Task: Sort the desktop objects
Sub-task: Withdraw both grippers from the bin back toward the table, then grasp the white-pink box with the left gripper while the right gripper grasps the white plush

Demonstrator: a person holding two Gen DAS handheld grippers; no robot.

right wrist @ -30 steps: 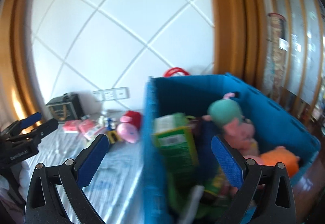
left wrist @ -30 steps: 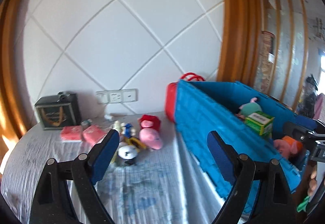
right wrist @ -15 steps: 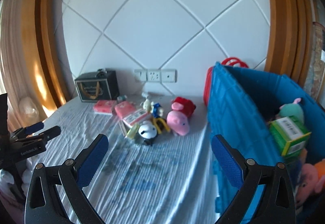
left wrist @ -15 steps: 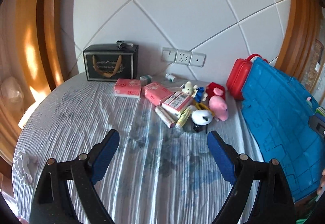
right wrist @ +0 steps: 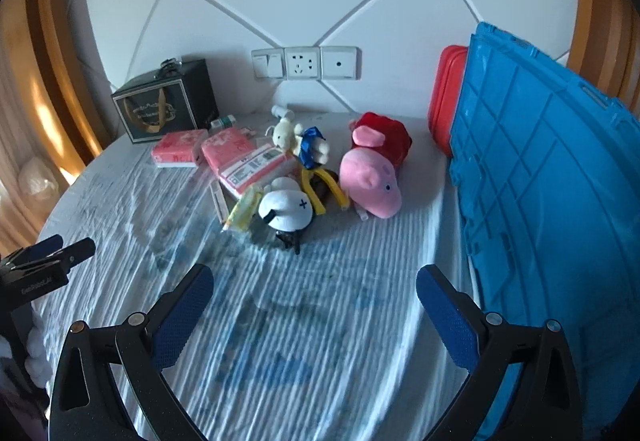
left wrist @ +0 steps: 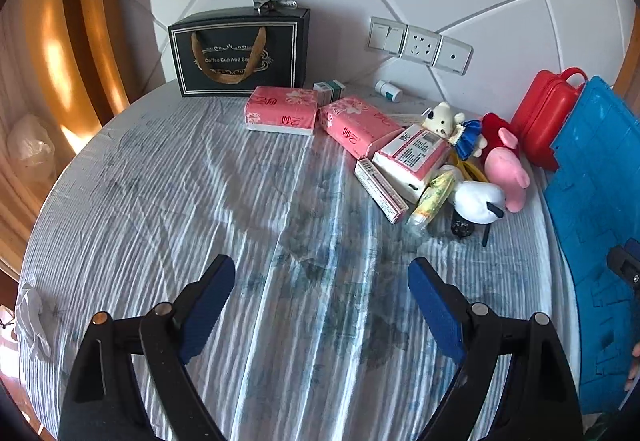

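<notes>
Blue-padded, your left gripper (left wrist: 322, 291) and right gripper (right wrist: 314, 299) both hang spread and empty; the pink plush pig (right wrist: 370, 181) lies just left of the blue plastic crate (right wrist: 552, 201).

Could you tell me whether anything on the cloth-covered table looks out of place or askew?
Nothing is spilled or visibly damaged. The oddity is the jumble: the pink plush pig lies on its side, the white round plush toy is tipped over, and a pink tissue pack sits tilted atop other items, all heaped beside the blue plastic crate.
</notes>
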